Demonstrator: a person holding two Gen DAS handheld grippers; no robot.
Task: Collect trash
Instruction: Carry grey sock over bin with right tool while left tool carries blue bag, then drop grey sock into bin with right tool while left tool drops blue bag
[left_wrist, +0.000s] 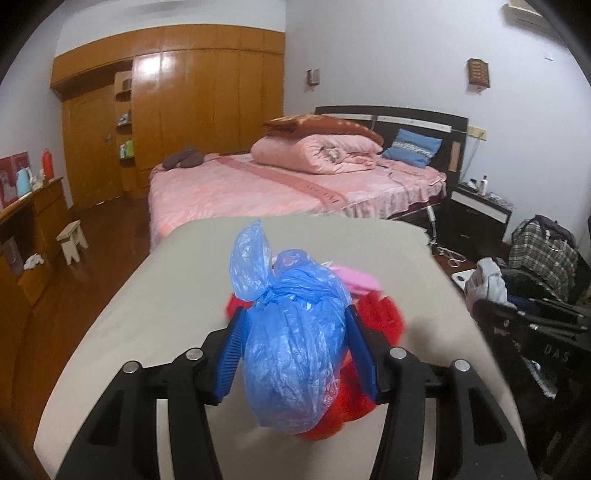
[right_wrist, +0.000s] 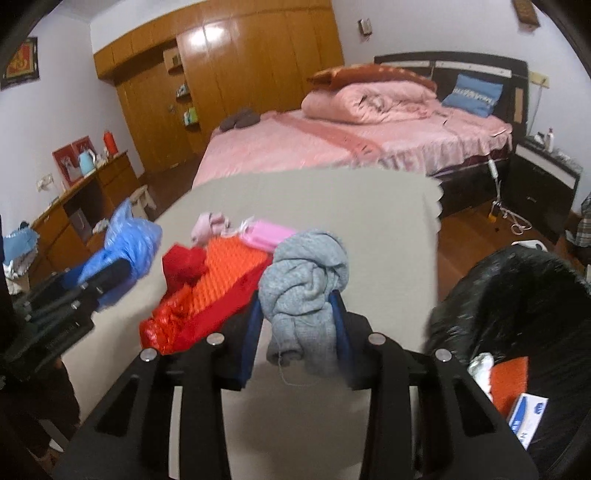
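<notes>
Two pieces of trash are held above the beige table (right_wrist: 369, 206). A knotted blue plastic bag (left_wrist: 291, 343) is clamped between the blue pads of the left tongs (left_wrist: 295, 354), over red wrapping. A crumpled grey cloth (right_wrist: 306, 284) is pinched in the narrowly parted right tongs (right_wrist: 299, 332). Orange-red packaging (right_wrist: 207, 291) and a pink packet (right_wrist: 269, 234) are left on the table. A black trash bag (right_wrist: 517, 302) is seen at right, with a blue-and-white box (right_wrist: 526, 413) whose print cannot be read. "DAS" is lettered on the right tongs' body.

Beige table (right_wrist: 369, 221) under red packaging (right_wrist: 207, 291)
</notes>
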